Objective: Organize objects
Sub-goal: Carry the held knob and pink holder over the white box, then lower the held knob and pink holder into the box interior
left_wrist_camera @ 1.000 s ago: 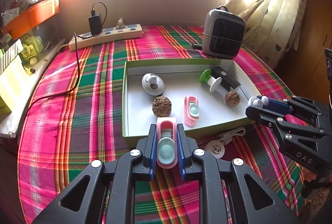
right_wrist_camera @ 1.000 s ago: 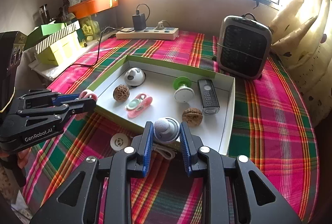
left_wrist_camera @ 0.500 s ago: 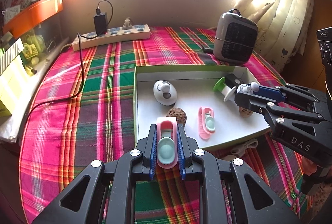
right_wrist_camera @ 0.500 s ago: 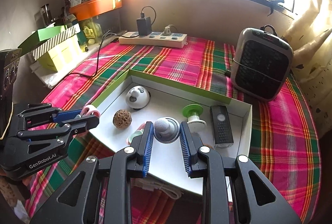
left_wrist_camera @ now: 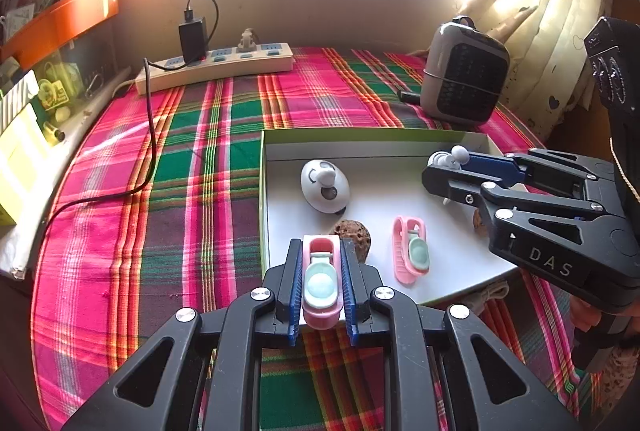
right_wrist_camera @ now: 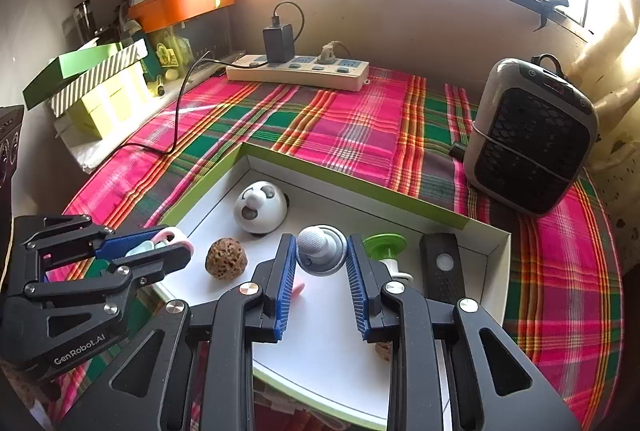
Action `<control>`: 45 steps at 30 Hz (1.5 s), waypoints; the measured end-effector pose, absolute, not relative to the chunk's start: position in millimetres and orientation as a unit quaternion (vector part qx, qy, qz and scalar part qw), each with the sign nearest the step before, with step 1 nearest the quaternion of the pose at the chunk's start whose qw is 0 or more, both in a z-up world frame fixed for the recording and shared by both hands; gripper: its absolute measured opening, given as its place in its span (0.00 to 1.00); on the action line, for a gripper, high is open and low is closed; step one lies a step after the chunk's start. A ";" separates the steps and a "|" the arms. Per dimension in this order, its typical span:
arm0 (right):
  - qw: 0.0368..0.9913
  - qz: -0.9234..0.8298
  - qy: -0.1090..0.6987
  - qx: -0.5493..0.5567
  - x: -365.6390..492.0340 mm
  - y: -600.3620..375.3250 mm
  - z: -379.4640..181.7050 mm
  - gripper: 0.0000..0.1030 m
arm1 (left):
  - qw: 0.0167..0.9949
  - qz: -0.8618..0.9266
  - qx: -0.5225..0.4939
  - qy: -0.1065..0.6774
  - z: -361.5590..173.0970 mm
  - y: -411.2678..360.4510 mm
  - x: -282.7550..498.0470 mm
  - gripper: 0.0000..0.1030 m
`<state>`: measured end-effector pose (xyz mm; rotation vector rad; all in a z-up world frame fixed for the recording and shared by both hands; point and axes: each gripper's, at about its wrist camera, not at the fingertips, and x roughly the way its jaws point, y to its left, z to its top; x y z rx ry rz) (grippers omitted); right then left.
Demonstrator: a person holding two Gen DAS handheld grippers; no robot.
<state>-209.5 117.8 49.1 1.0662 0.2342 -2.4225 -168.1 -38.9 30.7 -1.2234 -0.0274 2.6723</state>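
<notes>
I have a pink clip with a mint pad (left_wrist_camera: 321, 281) clamped between the fingers of my left gripper (left_wrist_camera: 321, 293), fully closed on its sides, and it hangs over the near-left corner of the shallow white box with the green rim (left_wrist_camera: 262, 191), just past the rim. My right gripper (right_wrist_camera: 321, 271) has its fingers closed on a small grey round-headed gadget (right_wrist_camera: 321, 250), which I judge to be a little microphone or speaker, and holds it above the middle of the box floor. Already lying in the box are a matching pink clip (left_wrist_camera: 410, 251), a rough brown walnut (right_wrist_camera: 226, 257) just beside my left fingers, a white panda-faced dome (right_wrist_camera: 261, 206) toward the far-left corner, a green-and-white suction piece (right_wrist_camera: 385, 246) and a black remote (right_wrist_camera: 442, 269). To do this step well, I would lower the left clip onto the bare white floor between the walnut and its twin, so the pair lie side by side, and let go only when it rests flat. The right gadget should go down on the open patch in front of the green piece, and I must keep the two grippers well apart as they descend. The box sits on a plaid cloth (left_wrist_camera: 192, 159) over the surface, with a power strip (right_wrist_camera: 298, 71) and a small heater (right_wrist_camera: 530, 139) farther back.
</notes>
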 end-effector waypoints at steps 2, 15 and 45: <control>0.240 -0.883 0.085 0.393 -214.8 115.0 47.5 0.26 | 0.100 0.905 -0.413 -0.009 30.0 -39.1 -170.8 0.15; 0.245 -0.871 0.090 0.416 -236.4 101.9 34.2 0.26 | 0.100 0.902 -0.419 -0.008 21.9 -38.7 -193.0 0.15; 0.236 -0.863 0.091 0.438 -252.5 94.7 16.9 0.26 | 0.104 0.901 -0.421 0.013 12.2 -27.2 -205.3 0.15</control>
